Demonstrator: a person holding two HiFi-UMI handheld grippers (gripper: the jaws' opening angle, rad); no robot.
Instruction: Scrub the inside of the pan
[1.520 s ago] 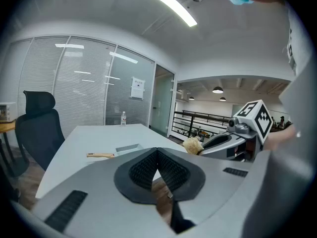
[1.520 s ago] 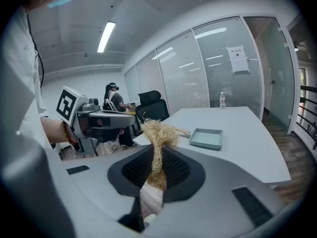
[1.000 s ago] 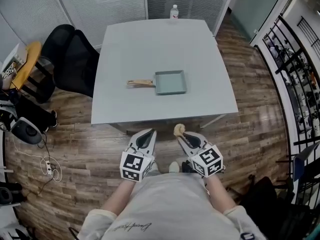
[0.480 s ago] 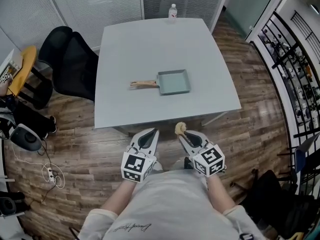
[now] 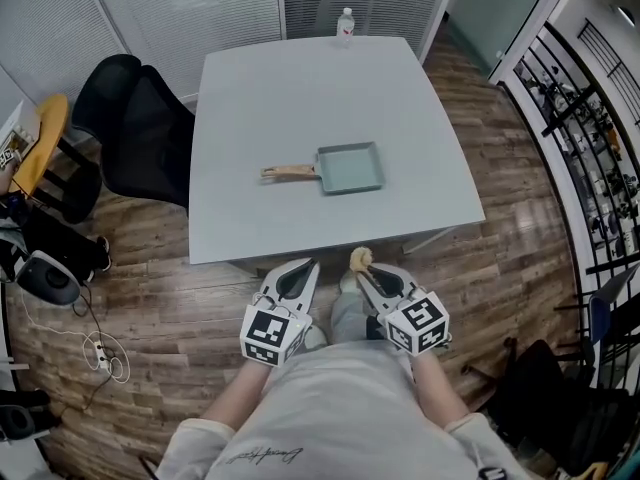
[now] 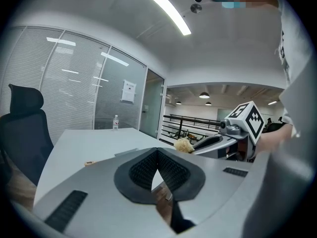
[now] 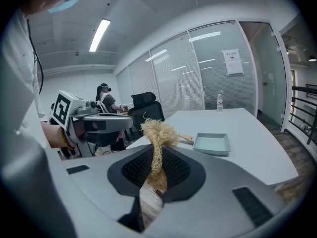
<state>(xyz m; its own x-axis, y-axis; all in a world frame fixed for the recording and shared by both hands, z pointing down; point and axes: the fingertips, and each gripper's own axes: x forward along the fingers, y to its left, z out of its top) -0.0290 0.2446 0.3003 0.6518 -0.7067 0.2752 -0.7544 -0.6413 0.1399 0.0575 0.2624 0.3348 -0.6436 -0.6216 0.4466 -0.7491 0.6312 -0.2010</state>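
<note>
A pale blue-green rectangular pan (image 5: 350,167) with a wooden handle (image 5: 288,172) lies near the middle of the grey table (image 5: 300,98); it also shows in the right gripper view as the pan (image 7: 212,144). My right gripper (image 5: 358,264) is shut on a tan fibrous scrubber (image 7: 158,138), whose tuft (image 5: 359,258) sticks out past the tips. My left gripper (image 5: 297,268) is shut with nothing between its jaws. Both grippers hang over the floor, just short of the table's near edge. In the left gripper view the right gripper (image 6: 218,140) and scrubber (image 6: 184,145) appear beside my left one.
A water bottle (image 5: 345,23) stands at the table's far edge. A black office chair (image 5: 140,128) sits left of the table. Bags and cables (image 5: 60,268) lie on the wooden floor at left. A black railing (image 5: 590,138) runs along the right.
The table and pan have drifted slightly closer and rightward in the head view as I step toward them. Both grippers keep the same pose and grip.
</note>
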